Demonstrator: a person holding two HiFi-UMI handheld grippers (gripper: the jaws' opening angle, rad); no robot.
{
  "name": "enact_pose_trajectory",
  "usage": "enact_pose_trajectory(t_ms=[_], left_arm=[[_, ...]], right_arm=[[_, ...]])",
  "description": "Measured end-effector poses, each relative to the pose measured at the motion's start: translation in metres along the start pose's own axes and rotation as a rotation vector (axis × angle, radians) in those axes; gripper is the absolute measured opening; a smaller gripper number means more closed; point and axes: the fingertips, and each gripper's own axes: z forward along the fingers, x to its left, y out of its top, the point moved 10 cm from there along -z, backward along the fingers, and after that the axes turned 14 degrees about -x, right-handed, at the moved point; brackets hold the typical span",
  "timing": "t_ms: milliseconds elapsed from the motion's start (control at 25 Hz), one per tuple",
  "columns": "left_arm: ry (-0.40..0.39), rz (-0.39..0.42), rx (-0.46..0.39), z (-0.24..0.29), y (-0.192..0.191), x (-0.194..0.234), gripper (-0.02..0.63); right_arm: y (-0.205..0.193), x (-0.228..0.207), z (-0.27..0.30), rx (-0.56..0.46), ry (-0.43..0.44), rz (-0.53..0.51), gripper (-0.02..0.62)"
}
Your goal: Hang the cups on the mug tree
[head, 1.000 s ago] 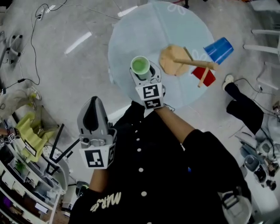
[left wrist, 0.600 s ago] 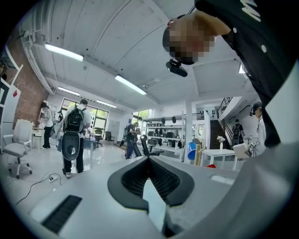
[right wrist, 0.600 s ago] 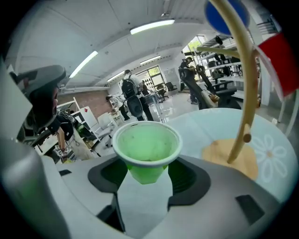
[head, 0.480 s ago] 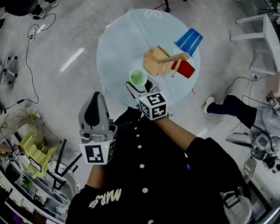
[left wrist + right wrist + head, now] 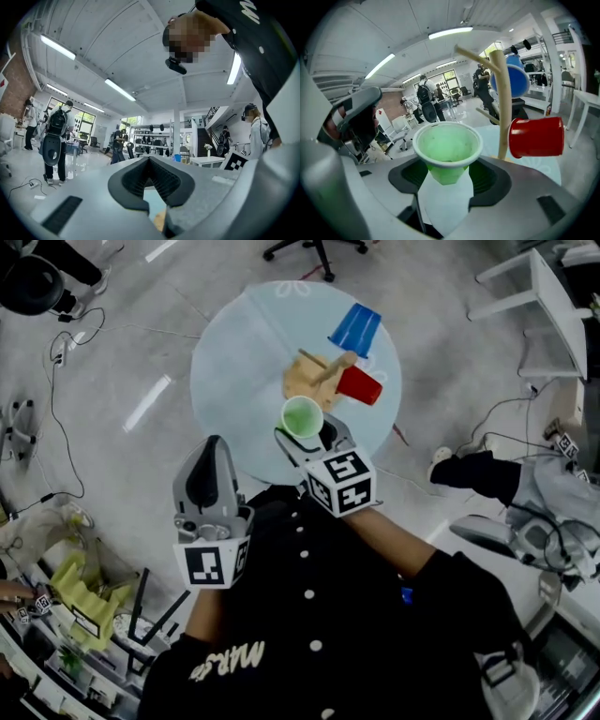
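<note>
A wooden mug tree stands on the round pale-blue table. A blue cup and a red cup hang on its pegs. My right gripper is shut on a green cup, upright and lifted above the table's near side, just short of the tree. In the right gripper view the green cup sits between the pads, with the tree's pole, red cup and blue cup right behind it. My left gripper hangs shut and empty beside the table's near left edge.
An office chair base stands beyond the table. A person's leg and shoe lie on the floor at right, with a white table above them. Cables trail at left; a shelf with yellow items is lower left.
My right gripper has risen with the green cup and come closer to the mug tree. The left gripper has lifted a little and stayed shut.
</note>
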Motion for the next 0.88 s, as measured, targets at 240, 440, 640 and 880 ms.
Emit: enact_pose_trajectory(t_ms=[240,440,640,880], left_arm=[[-0.007,0.002,0.003,0.007,0.003,-0.006,-0.005],[-0.016,-0.006,-0.006,0.013,0.007,-0.013,-0.005],[-0.033,-0.008,-0.009,0.019,0.006,-0.018,-0.005],[-0.043,-0.013,0.001,0.02,0.001,-0.017,-0.005]], right_arm=[[0.043,-0.004,-0.022,-0.042,-0.026,-0.039,0.276],[0.066,0.002,-0.041,-0.082,-0.044,-0.119,0.276],[0.077,0.006,-0.055,-0.112,-0.082,-0.181,0.273],[0.08,0.009,-0.069,-0.155,-0.176,-0.271,0.268]])
